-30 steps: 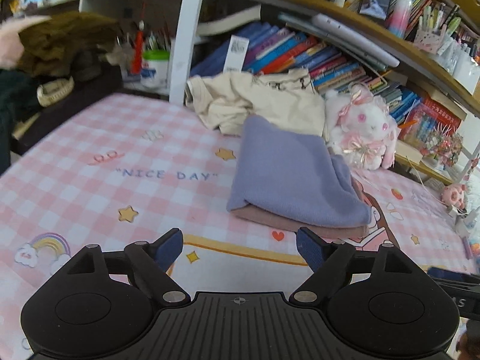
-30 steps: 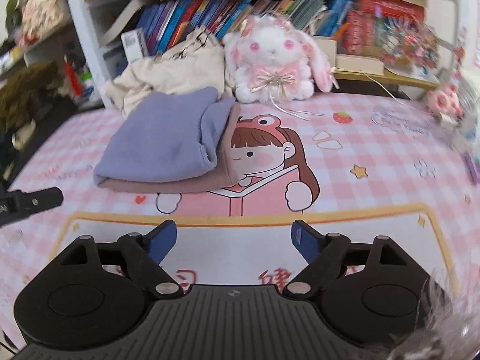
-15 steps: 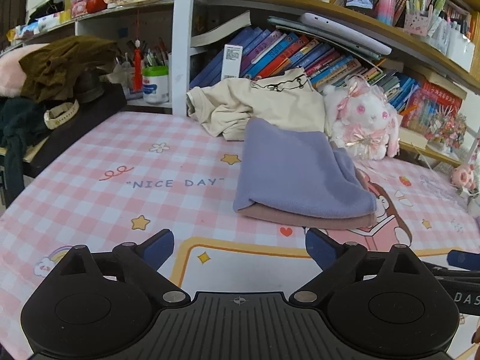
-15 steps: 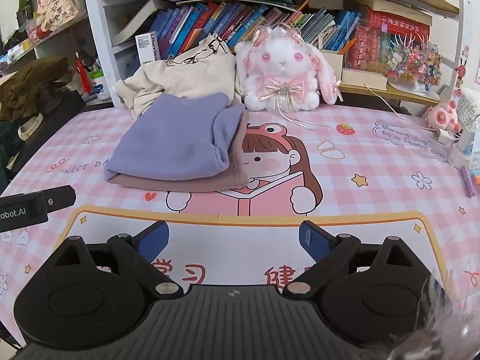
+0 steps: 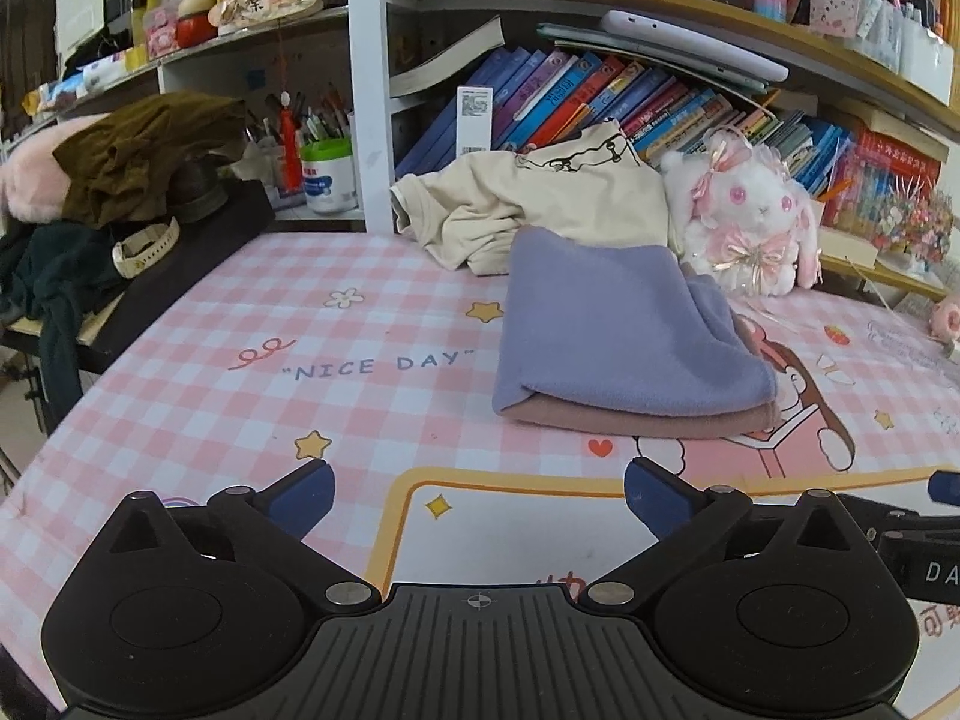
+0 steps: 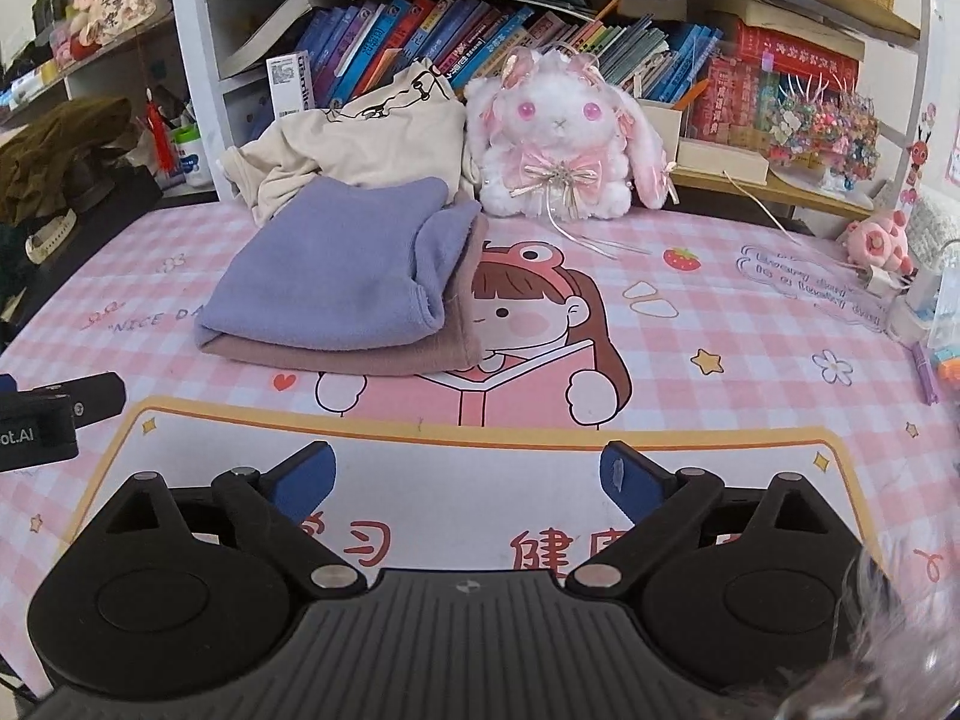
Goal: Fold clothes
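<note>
Both hand-held grippers have drawn back and lifted since a second ago, so the shelves above now show and the folded stack sits farther off in each view. The left hand-held gripper [image 5: 477, 495] has its jaws spread wide with nothing between them, poised above the near edge of the table [image 5: 198, 372]; the right hand-held gripper [image 6: 468, 480] is likewise wide apart and holds nothing.

The lilac garment [image 5: 612, 330] lies folded on top of the mauve garment [image 5: 630, 423], mid-table and slightly left of centre. Behind them, at the far edge, the cream garment [image 5: 540, 210] lies crumpled against the books [image 5: 570, 102] and touches the plush rabbit [image 5: 750, 222] on its right.

That cream piece looks like the one left to fold, and the risks gather there. Reaching across the stack could drag a jaw through the lilac layer and undo its fold. Pulling the cream cloth near could topple the rabbit or snag the small white box [image 5: 475, 120] standing behind it. Its back edge is hidden, so it may be caught on something there. A pinch of bunched cloth could take several layers and twist the garment.
</note>
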`<state>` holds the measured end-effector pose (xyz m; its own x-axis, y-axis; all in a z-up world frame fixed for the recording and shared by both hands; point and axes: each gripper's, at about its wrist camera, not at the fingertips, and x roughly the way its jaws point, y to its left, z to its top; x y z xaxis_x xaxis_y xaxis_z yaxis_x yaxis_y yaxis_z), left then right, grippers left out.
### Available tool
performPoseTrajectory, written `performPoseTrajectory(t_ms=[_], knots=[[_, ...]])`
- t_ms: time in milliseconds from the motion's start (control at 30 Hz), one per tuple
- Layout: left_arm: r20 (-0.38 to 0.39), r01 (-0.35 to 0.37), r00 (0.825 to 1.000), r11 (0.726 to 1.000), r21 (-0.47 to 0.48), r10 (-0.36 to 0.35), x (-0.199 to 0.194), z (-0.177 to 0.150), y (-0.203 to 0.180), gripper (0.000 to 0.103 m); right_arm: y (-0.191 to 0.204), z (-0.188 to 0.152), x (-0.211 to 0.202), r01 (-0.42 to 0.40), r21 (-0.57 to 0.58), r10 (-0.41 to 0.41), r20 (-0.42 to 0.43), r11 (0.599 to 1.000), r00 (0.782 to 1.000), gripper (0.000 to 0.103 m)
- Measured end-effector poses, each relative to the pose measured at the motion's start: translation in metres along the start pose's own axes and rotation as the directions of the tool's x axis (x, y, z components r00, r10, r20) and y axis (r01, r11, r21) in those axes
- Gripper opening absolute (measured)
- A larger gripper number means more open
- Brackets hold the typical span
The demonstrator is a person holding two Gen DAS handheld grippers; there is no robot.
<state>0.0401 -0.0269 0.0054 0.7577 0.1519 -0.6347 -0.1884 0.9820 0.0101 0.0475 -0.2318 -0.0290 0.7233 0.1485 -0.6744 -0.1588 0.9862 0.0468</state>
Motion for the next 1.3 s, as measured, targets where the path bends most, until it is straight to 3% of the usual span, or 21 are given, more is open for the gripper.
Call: performPoseTrajectory(t_ms=[533,933,1300], knots=[[0.022,-0.010,1.000,1.000,0.000,0.010,-0.010,-0.004,0.008,0.103,0.001,-0.002,-0.005,-0.001,0.008,0.001,-0.004,1.000,1.000,0.099],[-0.033,-0.003,0.999,1.000,0.006,0.003,-0.006,-0.010,0.011,0.103,0.008,-0.007,-0.009,-0.006,-0.020,0.005,-0.019,1.000,1.000,0.099],[-0.033,0.008,0.999,0.999,0.042,-0.006,-0.006,-0.010,0.007,0.103,0.009,-0.006,-0.006,-0.006,-0.018,0.005,-0.036,1.000,0.999,0.100]])
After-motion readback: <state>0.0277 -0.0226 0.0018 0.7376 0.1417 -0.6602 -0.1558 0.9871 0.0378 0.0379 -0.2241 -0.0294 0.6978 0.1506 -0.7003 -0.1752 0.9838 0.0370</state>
